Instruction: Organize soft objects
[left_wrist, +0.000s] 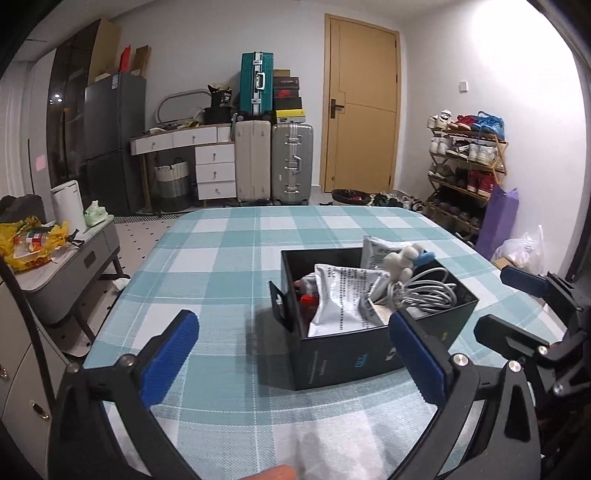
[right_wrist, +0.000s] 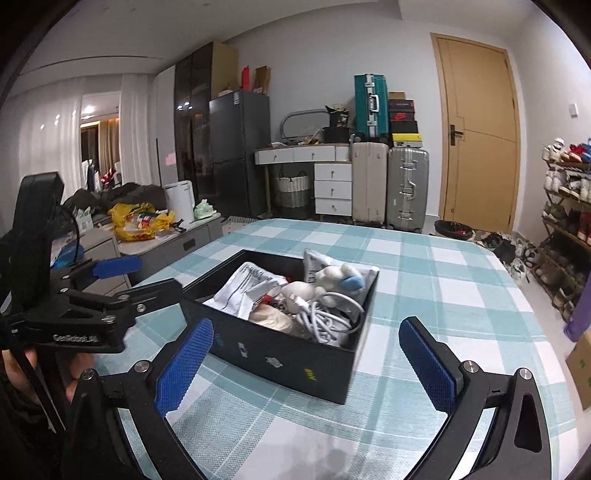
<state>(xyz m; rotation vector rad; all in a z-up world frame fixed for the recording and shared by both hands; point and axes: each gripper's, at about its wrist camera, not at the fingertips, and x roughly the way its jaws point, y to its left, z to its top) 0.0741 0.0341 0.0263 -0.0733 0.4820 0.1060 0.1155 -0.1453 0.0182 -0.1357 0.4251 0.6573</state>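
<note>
An open black box (left_wrist: 343, 362) (right_wrist: 280, 354) stands on the teal checked tablecloth (left_wrist: 221, 258) (right_wrist: 424, 266). Inside lie white printed pouches (left_wrist: 340, 295) (right_wrist: 247, 284), a white plush toy with a blue part (left_wrist: 402, 262) (right_wrist: 338, 277) and a coiled white cable (left_wrist: 428, 291) (right_wrist: 328, 314). My left gripper (left_wrist: 295, 354) (right_wrist: 144, 280) is open at the box's near left corner, nothing pressed between its blue pads. My right gripper (right_wrist: 306, 365) (left_wrist: 513, 306) is open in front of the box's long side, holding nothing.
A grey side table with a yellow bag (left_wrist: 33, 243) (right_wrist: 144, 218) stands left of the table. A shoe rack (left_wrist: 469, 162) and a purple bag (left_wrist: 498, 221) are on the right. Suitcases (left_wrist: 273, 162) and a door (left_wrist: 362, 103) stand at the back wall.
</note>
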